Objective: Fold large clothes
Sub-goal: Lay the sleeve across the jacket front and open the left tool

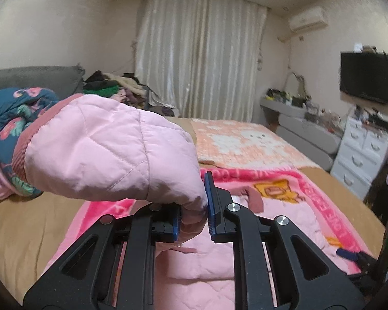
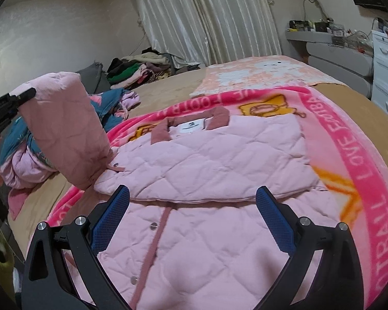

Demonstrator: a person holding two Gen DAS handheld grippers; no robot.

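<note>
A pink quilted jacket (image 2: 207, 155) with a dusty-rose collar lies spread on a bright pink blanket (image 2: 349, 160) on the bed. Its right side is folded in over the front. My left gripper (image 1: 194, 211) is shut on the cuff end of the jacket's left sleeve (image 1: 103, 149) and holds it up off the bed. In the right wrist view that raised sleeve (image 2: 67, 129) stands at the left, with the left gripper (image 2: 13, 103) at its top. My right gripper (image 2: 193, 193) hovers open over the jacket's lower front, with nothing between its fingers.
A blue floral garment (image 1: 13, 113) lies crumpled at the left of the bed. A pile of clothes (image 1: 116, 87) sits at the far end by the curtain. An orange patterned blanket (image 1: 240, 139) lies beyond the pink one. White drawers (image 1: 362, 149) and a wall TV (image 1: 366, 77) stand to the right.
</note>
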